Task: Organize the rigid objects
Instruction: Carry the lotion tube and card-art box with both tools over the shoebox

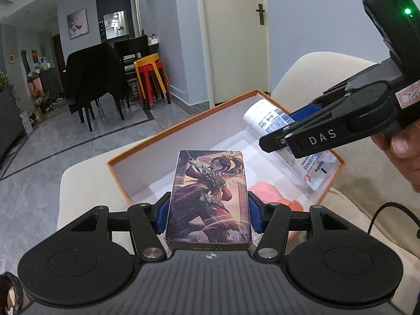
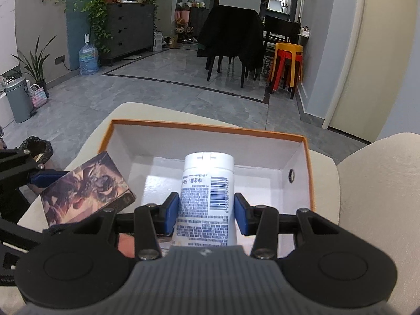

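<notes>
Holding item one, the left gripper [image 1: 207, 210] clamps an illustrated card box [image 1: 208, 197] above the near edge of the orange box [image 1: 115, 168]. Item two: right gripper [image 2: 207, 210] clenched on a white tube [image 2: 207, 197], above the orange box's interior.

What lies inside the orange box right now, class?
Inside the orange box an orange-pink item shows on the white floor. The held white tube and card box cover much of the floor, so anything beneath is hidden.
</notes>
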A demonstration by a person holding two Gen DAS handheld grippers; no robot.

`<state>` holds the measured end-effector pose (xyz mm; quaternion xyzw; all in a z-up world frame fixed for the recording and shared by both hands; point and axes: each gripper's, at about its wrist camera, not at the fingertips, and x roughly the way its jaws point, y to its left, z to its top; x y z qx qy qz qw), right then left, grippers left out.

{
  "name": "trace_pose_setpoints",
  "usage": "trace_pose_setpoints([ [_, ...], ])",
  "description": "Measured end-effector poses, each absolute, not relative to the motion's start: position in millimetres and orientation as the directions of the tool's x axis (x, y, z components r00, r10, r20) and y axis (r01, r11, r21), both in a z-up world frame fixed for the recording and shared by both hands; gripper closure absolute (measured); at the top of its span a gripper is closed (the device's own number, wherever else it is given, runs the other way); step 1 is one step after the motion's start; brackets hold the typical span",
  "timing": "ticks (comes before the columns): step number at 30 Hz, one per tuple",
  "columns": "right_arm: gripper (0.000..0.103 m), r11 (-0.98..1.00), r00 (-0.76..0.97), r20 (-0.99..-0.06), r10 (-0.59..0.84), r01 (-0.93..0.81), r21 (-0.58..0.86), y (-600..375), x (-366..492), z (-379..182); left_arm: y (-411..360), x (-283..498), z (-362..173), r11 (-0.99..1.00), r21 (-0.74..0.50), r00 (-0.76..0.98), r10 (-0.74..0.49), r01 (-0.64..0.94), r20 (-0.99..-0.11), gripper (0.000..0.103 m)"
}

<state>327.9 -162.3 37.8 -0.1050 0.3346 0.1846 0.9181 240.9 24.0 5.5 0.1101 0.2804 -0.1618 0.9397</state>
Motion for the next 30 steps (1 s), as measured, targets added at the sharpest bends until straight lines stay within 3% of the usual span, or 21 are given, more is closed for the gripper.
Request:
trace_pose_setpoints([
  [19,0.058,0.948,0.646,-0.737,0.196,-0.318,-0.027,-188.8,374.4,-25.6,10.0,296.6,-29.4,0.874,0.252,0.740,-0.163,0.415,-0.653,0.037],
  [30,0.058,0.941,0.645,-0.758,0.098,-0.309,-0.141,-178.2,378.6,-52.1,3.9,314.9,-48.9,0.844,0.305,0.705,-0.116,0.441,-0.699,0.037],
])
